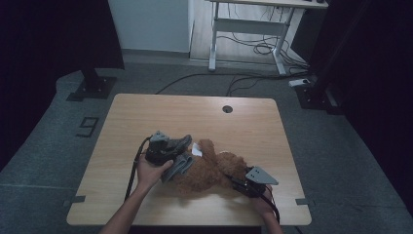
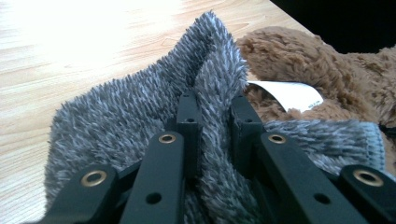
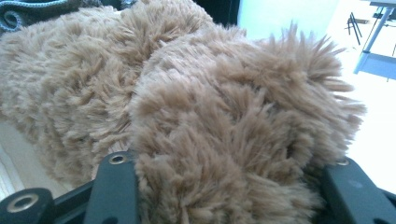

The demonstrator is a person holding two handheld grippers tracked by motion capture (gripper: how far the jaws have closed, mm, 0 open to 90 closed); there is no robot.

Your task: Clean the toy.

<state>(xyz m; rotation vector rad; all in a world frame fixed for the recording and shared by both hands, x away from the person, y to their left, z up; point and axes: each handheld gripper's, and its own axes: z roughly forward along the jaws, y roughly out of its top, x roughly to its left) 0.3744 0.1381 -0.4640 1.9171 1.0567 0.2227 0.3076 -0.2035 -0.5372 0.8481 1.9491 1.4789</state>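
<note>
At frame centre, the left claw (image 2: 212, 105) pinches the grey garment (image 2: 116, 121) left of the brown plush toy (image 1: 209, 168), whose right end the half-open right claw (image 1: 238, 184) grips.

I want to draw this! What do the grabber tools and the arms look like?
Both grippers are black. The left gripper has long flat fingers with brass-ringed holes. The right gripper carries a grey three-cornered plate on top. A black cable trails from the left one. The forearms are bare, with no sleeves in view.
</note>
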